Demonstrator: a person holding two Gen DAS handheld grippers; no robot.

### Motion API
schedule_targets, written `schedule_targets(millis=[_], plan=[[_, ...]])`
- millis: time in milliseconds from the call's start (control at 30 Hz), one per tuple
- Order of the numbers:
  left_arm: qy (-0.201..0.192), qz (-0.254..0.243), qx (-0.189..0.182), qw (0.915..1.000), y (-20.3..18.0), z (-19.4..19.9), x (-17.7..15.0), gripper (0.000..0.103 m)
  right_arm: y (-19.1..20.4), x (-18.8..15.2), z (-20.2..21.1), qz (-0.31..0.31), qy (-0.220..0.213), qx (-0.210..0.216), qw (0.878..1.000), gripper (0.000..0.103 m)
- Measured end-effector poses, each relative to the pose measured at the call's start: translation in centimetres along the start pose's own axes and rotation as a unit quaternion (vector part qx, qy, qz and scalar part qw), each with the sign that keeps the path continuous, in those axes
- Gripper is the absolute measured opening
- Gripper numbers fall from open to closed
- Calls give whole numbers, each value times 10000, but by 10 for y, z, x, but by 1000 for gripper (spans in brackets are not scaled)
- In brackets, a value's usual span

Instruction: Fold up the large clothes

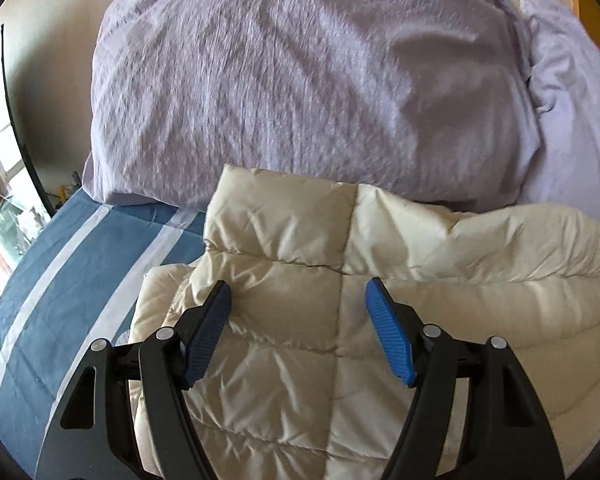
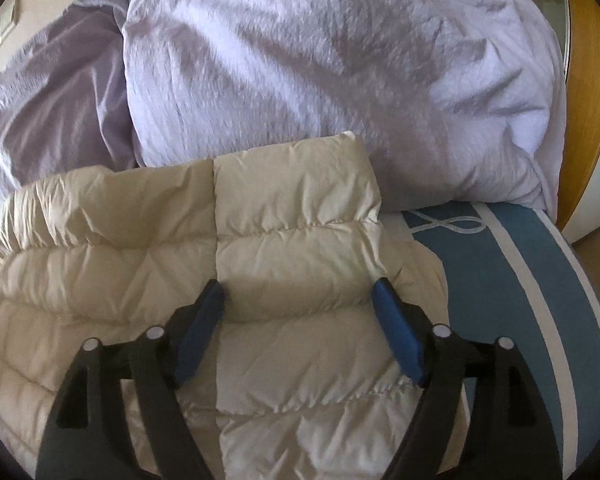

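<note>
A cream quilted puffer jacket (image 1: 292, 240) lies folded on the bed, its far edge against the pillows. My left gripper (image 1: 298, 294) is open above the jacket's left part, jaws wide apart with nothing between them. The jacket also fills the lower right wrist view (image 2: 292, 216). My right gripper (image 2: 298, 292) is open over the jacket's right part, close to its right edge, and holds nothing. Whether the blue fingertips (image 1: 380, 304) touch the fabric cannot be told.
Two lilac pillows (image 1: 300, 80) (image 2: 340, 60) lie just beyond the jacket. The bed sheet is blue with white stripes (image 1: 60, 272) (image 2: 520, 280). A wooden bed frame or door edge (image 2: 588, 80) stands at the far right. A wall and window are at the left.
</note>
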State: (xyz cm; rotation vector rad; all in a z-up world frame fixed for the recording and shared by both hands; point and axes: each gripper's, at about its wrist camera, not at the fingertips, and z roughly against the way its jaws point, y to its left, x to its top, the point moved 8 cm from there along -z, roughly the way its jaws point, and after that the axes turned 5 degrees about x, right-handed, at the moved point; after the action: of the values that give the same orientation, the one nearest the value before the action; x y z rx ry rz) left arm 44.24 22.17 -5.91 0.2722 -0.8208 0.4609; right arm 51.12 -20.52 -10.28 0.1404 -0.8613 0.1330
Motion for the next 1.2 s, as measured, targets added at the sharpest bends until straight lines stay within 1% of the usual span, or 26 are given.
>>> schedule_targets(millis=[167, 367, 500, 600, 867, 1200], plan=[[51, 12, 166, 9998, 3, -13, -3, 74, 6, -2, -10, 187, 59, -218, 9996, 85], [175, -33, 408, 9990, 5, -30, -5, 79, 5, -4, -30, 304, 410, -410, 9979, 93], [306, -93, 502, 9982, 5, -40, -6, 83, 3, -6, -38, 311, 565, -456, 9969, 95], [378, -27, 503, 9980, 7, -44, -6, 85, 0, -7, -40, 270, 608, -425, 9969, 96], [519, 103, 350, 9980, 15, -55, -6, 88, -11, -3, -49, 263, 687, -413, 9964, 98], [666, 190, 412, 9967, 18, -64, -7, 92, -21, -3, -53, 87, 740, -427, 9963, 99]])
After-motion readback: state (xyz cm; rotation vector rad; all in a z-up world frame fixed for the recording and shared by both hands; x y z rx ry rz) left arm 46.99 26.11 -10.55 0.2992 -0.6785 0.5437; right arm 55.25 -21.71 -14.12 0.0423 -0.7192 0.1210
